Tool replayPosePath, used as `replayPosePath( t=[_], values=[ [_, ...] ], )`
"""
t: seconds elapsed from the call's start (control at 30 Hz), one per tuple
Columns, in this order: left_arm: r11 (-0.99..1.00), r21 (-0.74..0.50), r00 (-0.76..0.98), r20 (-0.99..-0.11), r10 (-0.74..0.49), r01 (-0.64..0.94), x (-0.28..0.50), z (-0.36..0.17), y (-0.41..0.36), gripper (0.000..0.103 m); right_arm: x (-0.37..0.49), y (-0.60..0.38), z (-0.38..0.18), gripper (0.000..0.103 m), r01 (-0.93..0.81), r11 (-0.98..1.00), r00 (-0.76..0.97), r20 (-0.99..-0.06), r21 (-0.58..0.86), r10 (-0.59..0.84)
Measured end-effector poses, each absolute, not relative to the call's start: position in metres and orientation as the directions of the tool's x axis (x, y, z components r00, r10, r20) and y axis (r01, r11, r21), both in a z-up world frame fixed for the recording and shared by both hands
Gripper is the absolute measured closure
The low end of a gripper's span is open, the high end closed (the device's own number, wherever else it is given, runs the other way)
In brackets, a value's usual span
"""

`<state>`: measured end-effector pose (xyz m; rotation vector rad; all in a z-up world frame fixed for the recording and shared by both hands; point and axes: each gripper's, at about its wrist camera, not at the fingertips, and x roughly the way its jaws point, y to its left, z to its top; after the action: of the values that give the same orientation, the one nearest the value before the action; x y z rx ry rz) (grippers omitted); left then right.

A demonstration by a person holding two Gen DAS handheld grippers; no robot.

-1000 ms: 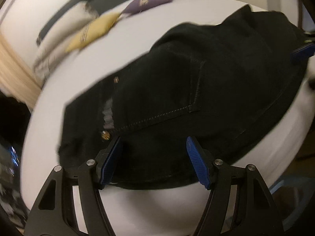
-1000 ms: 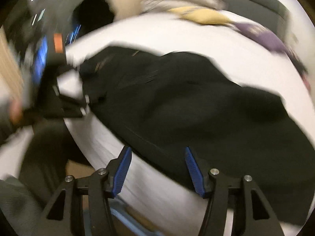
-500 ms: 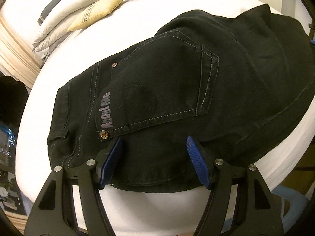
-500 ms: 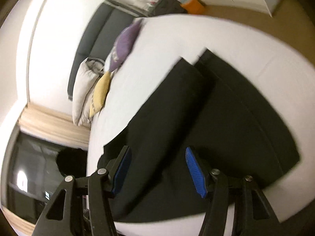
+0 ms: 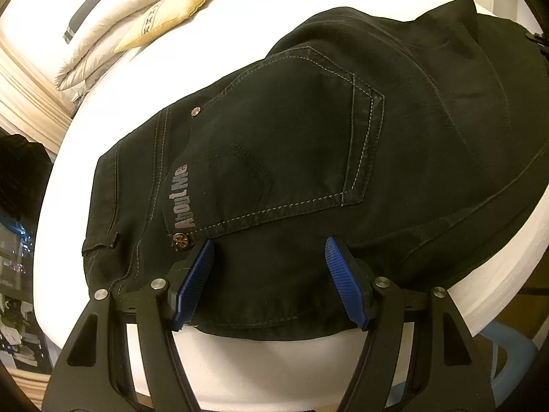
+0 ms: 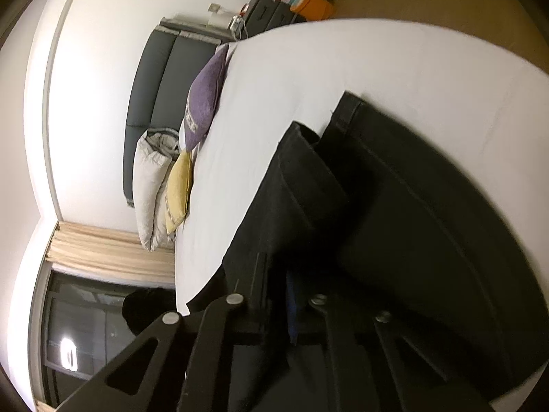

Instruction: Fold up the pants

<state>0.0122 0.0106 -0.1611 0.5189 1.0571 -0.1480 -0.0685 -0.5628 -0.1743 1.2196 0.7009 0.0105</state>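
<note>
Black pants [image 5: 308, 171] lie flat on the white bed [image 5: 240, 27], back pocket up, with the waistband toward the left of the left wrist view. My left gripper [image 5: 269, 242] is open, its blue pads [image 5: 195, 285] spread over the pants' near edge just below the pocket, and nothing is pinched between them. In the right wrist view the pant legs [image 6: 411, 223] stretch away, one overlapping the other. My right gripper [image 6: 278, 267] is rolled on its side. Its jaws are closing, nearly together, with black fabric at the near edge of the legs between them.
Yellow [image 5: 164, 20], white [image 5: 113, 17] and purple [image 6: 206, 99] pillows lie at the head of the bed by a dark headboard [image 6: 154, 86]. A nightstand [image 6: 271, 13] with an orange box [image 6: 312, 8] stands beyond. A blue stool [image 5: 507, 353] sits below the bed's edge. A curtain and a dark window are behind.
My right gripper swung along the pants to the leg end, rolled onto its side, and its jaws came together on the fabric. My left gripper crept slightly closer to the pocket and stayed open.
</note>
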Motion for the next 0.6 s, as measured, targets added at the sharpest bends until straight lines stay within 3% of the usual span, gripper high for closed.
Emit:
replayPosePath(
  t=[0.1,0.23,0.27,0.33,0.37,0.47,0.6],
  values=[
    [0.872,0.337,0.499,-0.857,0.127,0.356,0.013,-0.160,0.008,0.035,-0.076,-0.561,-0.150,0.097,0.363,0.397,0.798,-0.501,0.843,0.336],
    [0.869,0.348,0.508,-0.851,0.134,0.353,0.013,-0.163,0.007,0.035,-0.037,-0.549,-0.096,0.095,0.405,0.512,0.746,-0.597,0.758,0.294],
    [0.868,0.350,0.508,-0.850,0.136,0.353,0.013,-0.163,0.006,0.035,-0.022,-0.544,-0.083,0.091,0.392,0.545,0.736,-0.608,0.741,0.298],
    [0.867,0.353,0.506,-0.851,0.140,0.353,0.013,-0.163,0.004,0.035,0.008,-0.531,-0.059,0.060,0.352,0.653,0.691,-0.657,0.671,0.302],
    [0.867,0.353,0.505,-0.851,0.142,0.352,0.013,-0.164,0.004,0.035,0.016,-0.529,-0.052,0.038,0.352,0.690,0.682,-0.678,0.633,0.275],
    [0.873,0.347,0.510,-0.849,0.137,0.343,0.011,-0.165,0.005,0.035,0.000,-0.544,-0.051,0.033,0.434,0.663,0.720,-0.677,0.610,0.151],
    [0.872,0.345,0.515,-0.847,0.130,0.348,0.011,-0.167,0.006,0.035,-0.043,-0.564,-0.094,0.033,0.438,0.518,0.770,-0.604,0.734,0.204]
  ],
)
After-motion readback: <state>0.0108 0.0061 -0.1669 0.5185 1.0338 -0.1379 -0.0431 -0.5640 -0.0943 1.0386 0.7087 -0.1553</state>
